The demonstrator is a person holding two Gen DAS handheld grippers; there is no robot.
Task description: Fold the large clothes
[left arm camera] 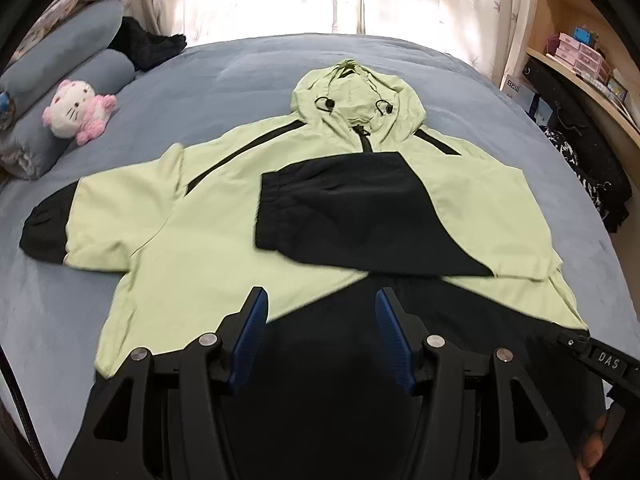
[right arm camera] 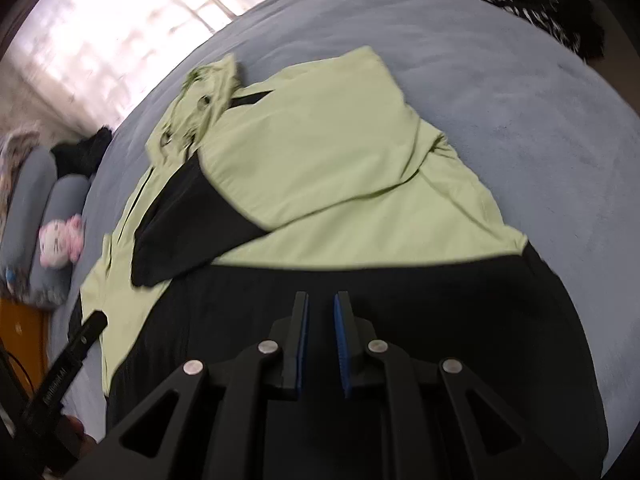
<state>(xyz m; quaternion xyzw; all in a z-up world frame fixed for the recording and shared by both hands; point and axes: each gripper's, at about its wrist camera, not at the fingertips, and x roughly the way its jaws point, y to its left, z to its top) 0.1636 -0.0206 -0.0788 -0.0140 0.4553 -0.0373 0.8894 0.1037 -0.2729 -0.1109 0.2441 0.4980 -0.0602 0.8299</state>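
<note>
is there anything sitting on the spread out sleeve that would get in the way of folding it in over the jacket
Nothing visible does. The spread sleeve lies flat and bare on the bed. The plush toy sits apart, near the pillows. The left gripper is open above the jacket hem.

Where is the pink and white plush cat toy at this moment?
In the left wrist view the pink and white plush cat toy lies far left on the blue-grey bed, against the grey pillows, apart from the green jacket.
</note>
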